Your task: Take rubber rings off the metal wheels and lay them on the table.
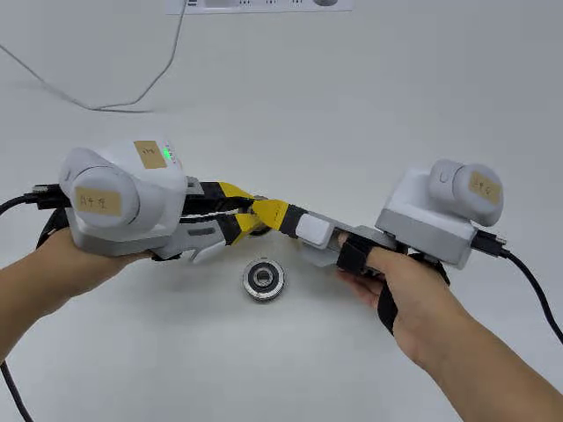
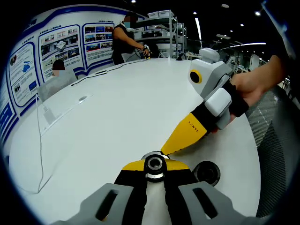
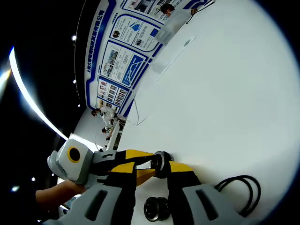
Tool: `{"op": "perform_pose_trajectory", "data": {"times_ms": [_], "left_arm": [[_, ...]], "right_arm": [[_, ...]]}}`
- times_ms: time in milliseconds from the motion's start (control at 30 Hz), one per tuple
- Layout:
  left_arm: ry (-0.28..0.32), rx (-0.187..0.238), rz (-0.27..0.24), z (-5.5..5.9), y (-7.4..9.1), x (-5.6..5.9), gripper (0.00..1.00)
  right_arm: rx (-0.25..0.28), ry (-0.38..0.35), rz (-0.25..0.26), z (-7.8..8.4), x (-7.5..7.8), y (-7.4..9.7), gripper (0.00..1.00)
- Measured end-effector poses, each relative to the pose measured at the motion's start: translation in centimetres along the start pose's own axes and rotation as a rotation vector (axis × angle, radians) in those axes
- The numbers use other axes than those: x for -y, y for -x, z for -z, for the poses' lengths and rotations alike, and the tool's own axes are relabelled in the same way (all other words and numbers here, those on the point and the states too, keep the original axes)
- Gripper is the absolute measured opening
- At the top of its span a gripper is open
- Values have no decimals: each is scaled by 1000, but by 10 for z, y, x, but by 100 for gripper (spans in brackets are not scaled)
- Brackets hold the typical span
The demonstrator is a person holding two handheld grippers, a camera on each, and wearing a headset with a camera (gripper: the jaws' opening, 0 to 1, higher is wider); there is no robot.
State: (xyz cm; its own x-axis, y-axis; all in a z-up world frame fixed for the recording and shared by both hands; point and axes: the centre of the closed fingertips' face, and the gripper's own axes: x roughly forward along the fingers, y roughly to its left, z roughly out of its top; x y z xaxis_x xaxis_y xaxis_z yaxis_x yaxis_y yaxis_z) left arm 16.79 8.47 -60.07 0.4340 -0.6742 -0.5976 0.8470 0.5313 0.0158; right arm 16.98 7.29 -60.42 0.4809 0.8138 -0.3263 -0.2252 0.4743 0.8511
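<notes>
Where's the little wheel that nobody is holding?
In the head view the loose wheel lies on the white table, on the person's side of the spot where the left tool and the right tool meet.

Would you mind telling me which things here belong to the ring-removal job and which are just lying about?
Job: wheel clamped in the left claw; right claw at it; second wheel lying on the table.
Lying about: white cable; white box at the table's far edge.
</notes>
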Motion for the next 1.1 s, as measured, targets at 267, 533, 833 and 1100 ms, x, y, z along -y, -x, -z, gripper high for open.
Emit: {"op": "perform_pose_trajectory", "data": {"times_ms": [267,533,833,1100], "left_arm": [[-1,1,1,0,0,0,12],[-1,1,0,0,0,0,12],[-2,1,2,0,0,0,12],[-3,0,0,0,-1,0,12]], "right_arm": [[-11,23,50,2,8,-1,13],[-18,0,68,4,7,0,5],[-26,-19,64,4,4,2,4],[-36,-9,84,3,3,3,3]]}}
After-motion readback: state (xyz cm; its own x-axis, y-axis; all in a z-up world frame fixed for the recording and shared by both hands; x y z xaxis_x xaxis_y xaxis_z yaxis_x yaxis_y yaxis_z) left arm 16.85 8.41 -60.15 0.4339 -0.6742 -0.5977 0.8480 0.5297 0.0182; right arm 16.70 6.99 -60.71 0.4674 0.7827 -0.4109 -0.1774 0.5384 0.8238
